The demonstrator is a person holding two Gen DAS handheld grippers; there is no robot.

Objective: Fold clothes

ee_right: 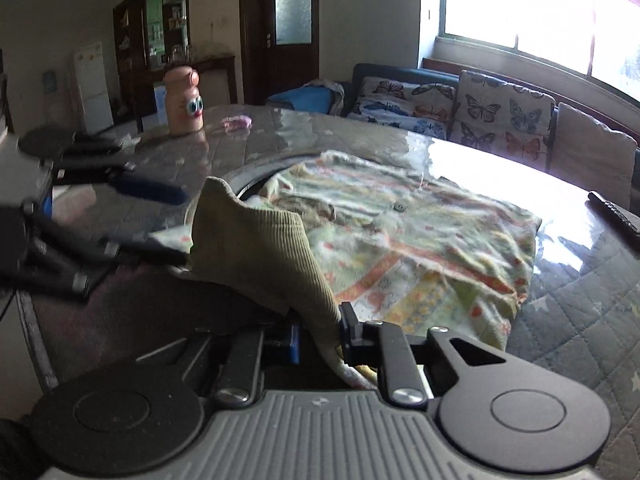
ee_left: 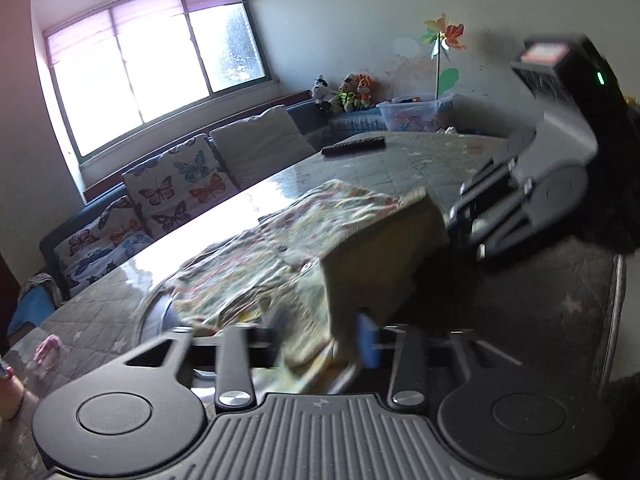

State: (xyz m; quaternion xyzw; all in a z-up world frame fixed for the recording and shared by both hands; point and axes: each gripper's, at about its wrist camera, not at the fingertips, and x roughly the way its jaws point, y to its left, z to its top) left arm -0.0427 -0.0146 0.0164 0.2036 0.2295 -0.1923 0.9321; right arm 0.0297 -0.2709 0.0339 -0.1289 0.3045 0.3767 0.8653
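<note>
A patterned green, yellow and orange garment (ee_left: 256,264) with a ribbed olive hem lies on the quilted table; it also shows in the right wrist view (ee_right: 420,240). My left gripper (ee_left: 324,344) is shut on one end of the olive hem (ee_left: 376,256) and lifts it. My right gripper (ee_right: 320,336) is shut on the other end of the hem (ee_right: 256,248), also raised. In the left wrist view the right gripper (ee_left: 464,220) sits at the right, at the hem's far corner. In the right wrist view the left gripper (ee_right: 176,224) is at the left, beside the hem.
The table (ee_left: 440,160) has a glossy quilted cover. A black remote (ee_left: 354,145) lies at its far side. A peach bottle with eyes (ee_right: 184,100) and a pink item (ee_right: 238,122) stand near another edge. A sofa with butterfly cushions (ee_left: 176,188) runs under the window.
</note>
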